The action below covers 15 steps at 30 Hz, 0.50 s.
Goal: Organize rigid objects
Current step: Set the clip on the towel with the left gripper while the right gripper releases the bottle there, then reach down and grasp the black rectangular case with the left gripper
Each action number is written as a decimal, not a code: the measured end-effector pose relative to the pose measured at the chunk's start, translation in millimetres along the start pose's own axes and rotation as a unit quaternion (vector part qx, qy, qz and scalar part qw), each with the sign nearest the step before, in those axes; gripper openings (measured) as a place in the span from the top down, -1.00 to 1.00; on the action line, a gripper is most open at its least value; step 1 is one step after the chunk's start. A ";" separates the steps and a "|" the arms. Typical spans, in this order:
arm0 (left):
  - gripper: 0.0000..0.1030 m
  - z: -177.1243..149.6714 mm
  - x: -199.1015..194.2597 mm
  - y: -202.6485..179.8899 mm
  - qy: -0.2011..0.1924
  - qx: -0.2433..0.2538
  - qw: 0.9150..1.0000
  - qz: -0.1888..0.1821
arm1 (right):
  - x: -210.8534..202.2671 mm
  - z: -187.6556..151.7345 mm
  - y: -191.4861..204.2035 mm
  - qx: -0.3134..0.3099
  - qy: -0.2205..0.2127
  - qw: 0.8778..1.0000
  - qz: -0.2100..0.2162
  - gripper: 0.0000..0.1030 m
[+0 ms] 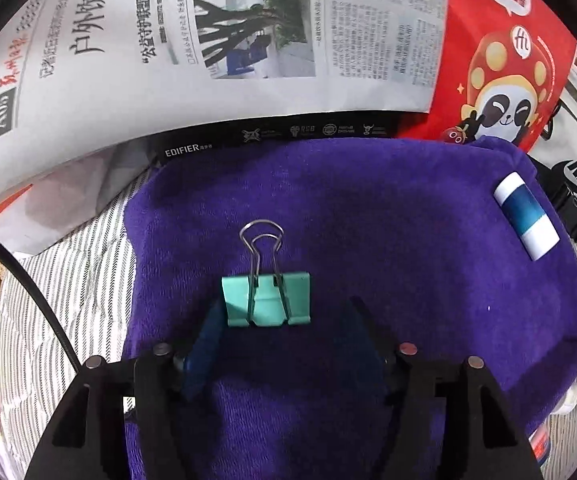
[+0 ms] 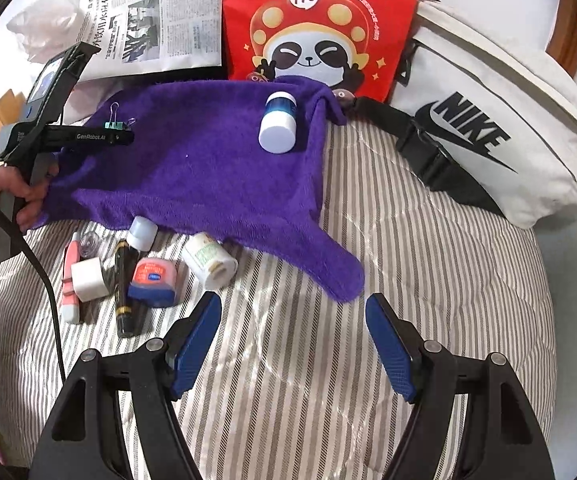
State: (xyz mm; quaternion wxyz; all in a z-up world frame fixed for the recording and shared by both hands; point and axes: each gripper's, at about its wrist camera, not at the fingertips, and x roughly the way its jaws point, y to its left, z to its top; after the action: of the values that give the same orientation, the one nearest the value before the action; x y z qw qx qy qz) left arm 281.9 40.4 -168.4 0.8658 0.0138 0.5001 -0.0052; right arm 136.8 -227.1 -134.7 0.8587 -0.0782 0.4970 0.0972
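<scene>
Left gripper [image 1: 284, 320] jaws apart, green binder clip [image 1: 266, 300] lies on purple towel [image 1: 368, 220] between the fingertips, nearer the left pad, apparently not pinched. Blue-white bottle [image 1: 526, 216] sits far ahead-right of it on the same towel. Right gripper [image 2: 293, 316] wide, nothing held, over striped bedding [image 2: 428, 280]; small containers [image 2: 148, 268] just ahead-left of it.

Purple towel [image 1: 368, 240]: fuzzy, matt terry cloth. Binder clip [image 1: 266, 300]: matt teal painted body, shiny wire handles. Blue-white bottle [image 2: 277, 122]: smooth plastic. Newspaper [image 1: 168, 40]: matt paper. Red bag [image 2: 320, 20]: glossy. Striped bedcover [image 2: 408, 280]: quilted cloth.
</scene>
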 end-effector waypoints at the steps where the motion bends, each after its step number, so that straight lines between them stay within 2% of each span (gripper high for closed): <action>1: -0.18 -2.7 -1.8 0.1 -0.001 -0.006 1.000 -0.010 | -0.5 -1.2 -0.4 0.000 0.000 1.000 -0.001 -0.43; 8: -0.23 -28.5 -35.7 2.5 -0.026 -0.034 0.998 -0.050 | -10.7 -9.9 0.1 -0.003 -0.004 1.000 0.000 -0.43; 15: -0.23 -71.5 -78.7 6.8 -0.034 -0.047 0.997 -0.057 | -19.6 -18.3 1.4 0.006 -0.011 1.000 0.006 -0.43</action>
State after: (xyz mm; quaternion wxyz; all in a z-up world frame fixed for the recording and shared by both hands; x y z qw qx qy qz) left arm 180.8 48.8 -135.8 0.8804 -0.0558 0.4699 -0.0316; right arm 111.6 -231.7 -126.7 0.8639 -0.0687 0.4889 0.0999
